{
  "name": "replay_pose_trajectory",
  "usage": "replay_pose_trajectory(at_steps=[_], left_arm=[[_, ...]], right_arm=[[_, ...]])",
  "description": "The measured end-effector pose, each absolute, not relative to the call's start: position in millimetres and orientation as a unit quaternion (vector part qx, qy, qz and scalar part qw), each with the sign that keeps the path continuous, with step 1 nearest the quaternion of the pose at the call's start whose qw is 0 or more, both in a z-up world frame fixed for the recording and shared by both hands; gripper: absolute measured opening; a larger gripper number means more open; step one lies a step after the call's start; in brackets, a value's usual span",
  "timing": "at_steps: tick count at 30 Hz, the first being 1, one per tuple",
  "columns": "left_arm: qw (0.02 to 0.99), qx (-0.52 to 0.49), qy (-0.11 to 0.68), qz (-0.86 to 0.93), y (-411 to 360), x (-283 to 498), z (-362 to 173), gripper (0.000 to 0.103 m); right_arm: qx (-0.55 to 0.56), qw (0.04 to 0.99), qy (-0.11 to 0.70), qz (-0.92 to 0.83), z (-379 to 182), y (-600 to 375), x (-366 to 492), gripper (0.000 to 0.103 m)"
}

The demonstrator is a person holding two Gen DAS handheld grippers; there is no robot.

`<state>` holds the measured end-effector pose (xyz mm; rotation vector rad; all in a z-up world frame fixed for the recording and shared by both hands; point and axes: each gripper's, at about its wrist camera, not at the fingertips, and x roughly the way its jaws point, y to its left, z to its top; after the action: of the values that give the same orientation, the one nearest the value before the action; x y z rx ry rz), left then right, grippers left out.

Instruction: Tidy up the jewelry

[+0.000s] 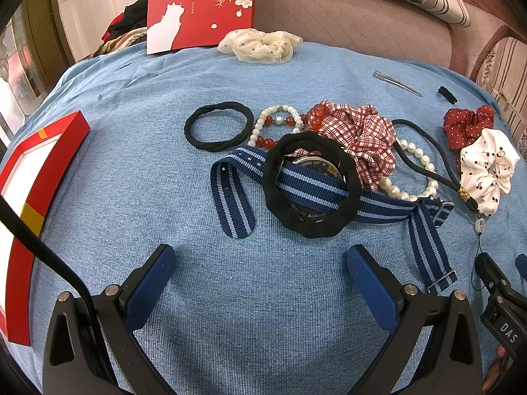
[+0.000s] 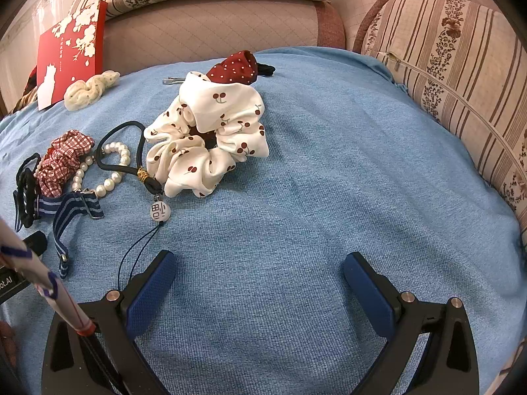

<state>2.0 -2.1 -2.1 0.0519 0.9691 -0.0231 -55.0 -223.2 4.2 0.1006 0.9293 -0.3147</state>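
On the blue cloth (image 1: 131, 164) lies a pile: a black fuzzy scrunchie (image 1: 313, 220) on a blue striped watch (image 1: 303, 186), a thin black hair tie (image 1: 217, 130), a red and pearl bead bracelet (image 1: 280, 121), a red checked scrunchie (image 1: 365, 138), a pearl bracelet (image 1: 411, 171) and a cherry-print scrunchie (image 2: 210, 131). My left gripper (image 1: 260, 263) is open and empty just in front of the watch. My right gripper (image 2: 258, 270) is open and empty over bare cloth, in front of the cherry scrunchie. A red open box (image 1: 36, 177) sits at the left.
A red dotted scrunchie (image 2: 235, 67), a cream scrunchie (image 1: 260, 46), a metal hair clip (image 1: 397, 84) and a black corded charm (image 2: 158, 210) also lie on the cloth. A red box lid (image 1: 201, 6) leans at the back. Sofa cushions (image 2: 461, 82) border the back and right.
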Motion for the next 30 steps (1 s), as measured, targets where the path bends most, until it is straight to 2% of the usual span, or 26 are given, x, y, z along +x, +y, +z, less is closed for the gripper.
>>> replay_pose_trajectory(at_steps=[8,17,20,23,30], left_arm=[[0.874,0.032,0.483,-0.042,1.0,-6.8,-5.3,0.103],[0.865,0.054,0.492,-0.078,10.6,-58.8,-8.9,0.103],[0.857,0.037,0.510,-0.062,17.4,-63.1,14.5,0.103],[0.871,-0.002,0.489,-0.049,36.2,-81.8,34.4,0.103],[0.902,-0.006,0.432,-0.019,61.4,-119.2,81.5,0.103]], right_arm=[[0.055,0.878,0.453,-0.146,4.6,-224.9,-52.3,0.103],[0.059,0.865,0.484,-0.122,6.5,-225.2,-57.9,0.103],[0.052,0.850,0.510,-0.122,14.2,-222.4,-64.0,0.102],[0.062,0.859,0.492,-0.127,29.6,-217.7,-85.8,0.102],[0.057,0.901,0.406,-0.146,80.5,-194.5,-141.2,0.102]])
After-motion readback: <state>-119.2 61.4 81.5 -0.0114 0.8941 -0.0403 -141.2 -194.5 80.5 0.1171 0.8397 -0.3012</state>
